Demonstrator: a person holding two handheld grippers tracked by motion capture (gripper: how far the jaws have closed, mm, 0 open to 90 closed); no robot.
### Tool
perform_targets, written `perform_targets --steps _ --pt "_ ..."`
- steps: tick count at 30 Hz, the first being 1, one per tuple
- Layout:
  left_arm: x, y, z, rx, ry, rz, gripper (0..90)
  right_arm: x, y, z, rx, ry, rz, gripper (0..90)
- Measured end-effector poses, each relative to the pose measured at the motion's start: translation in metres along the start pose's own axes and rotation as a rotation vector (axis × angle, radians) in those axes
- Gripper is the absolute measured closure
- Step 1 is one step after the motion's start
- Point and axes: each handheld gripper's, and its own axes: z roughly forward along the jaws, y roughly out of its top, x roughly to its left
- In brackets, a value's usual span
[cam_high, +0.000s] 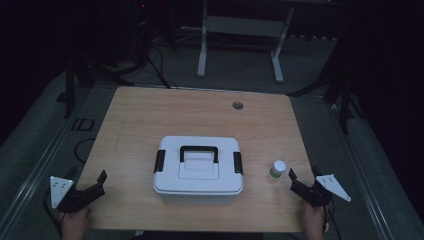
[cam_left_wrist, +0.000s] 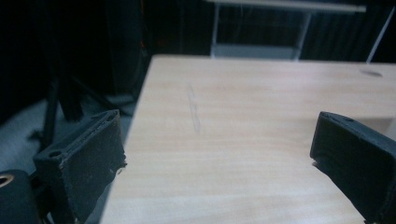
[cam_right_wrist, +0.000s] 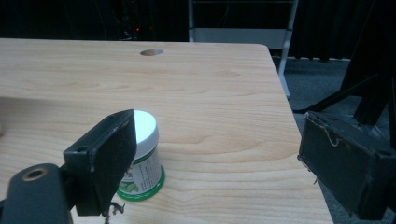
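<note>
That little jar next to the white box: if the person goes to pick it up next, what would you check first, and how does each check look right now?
1. Jar upright, white cap on: ok.
2. Right tool open, nothing between its jaws: ok.
3. Jar lined up between the right tool's jaws: not ok; in the right gripper view it sits partly behind the left jaw.
4. Room around the jar: ok; it stands apart from the box on bare table.
5. Left tool open and out of the way at the table's near left corner: ok.
6. Box latched shut: cannot tell; lid is down, the side clips are too dim to read.
</note>
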Motion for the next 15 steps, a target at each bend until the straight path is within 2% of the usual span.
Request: perform_targets --steps 1,3,4,5,6,7,9,10,11,12,14,15 --pt "0.001 0.000 0.001 0.025 -0.012 -0.011 3.6 0.000 0.000 0.000 0.001 0.006 0.000 10.9" --pt "0.001 0.000 0.001 0.035 -0.015 -0.017 3.6 0.000 0.000 0.000 0.000 0.014 0.003 10.9" --pt "0.003 0.001 0.001 0.047 -0.043 -0.023 3.6 -0.001 0.000 0.000 -0.001 0.017 0.007 10.9" --pt "0.005 0.001 0.000 0.059 -0.089 -0.034 3.7 -0.001 0.000 0.000 0.000 0.023 0.011 10.9" --pt "0.005 0.001 0.000 0.059 -0.089 -0.034 3.7 -0.001 0.000 0.000 0.005 0.035 0.018 10.9" --pt "0.007 0.002 0.001 0.083 -0.139 -0.053 3.6 -0.001 0.000 0.000 0.005 0.032 0.015 10.9" --pt "0.008 0.002 0.003 0.120 -0.198 -0.043 3.6 -0.001 0.000 0.000 0.007 0.037 0.010 10.9" --pt "0.008 0.003 0.004 0.138 -0.207 -0.023 2.6 0.000 0.000 0.000 0.008 0.037 0.007 10.9" --pt "0.009 0.004 0.004 0.152 -0.229 -0.018 2.6 0.000 0.000 0.000 0.007 0.037 0.005 10.9" --pt "0.009 0.005 0.005 0.164 -0.233 -0.014 2.6 0.000 0.000 0.000 0.008 0.039 0.004 10.9" --pt "0.011 0.007 0.004 0.190 -0.277 -0.013 2.6 0.000 0.000 0.000 0.010 0.041 0.004 10.9" --pt "0.011 0.008 0.004 0.207 -0.277 -0.005 2.6 0.000 0.000 0.000 0.008 0.041 0.004 10.9"
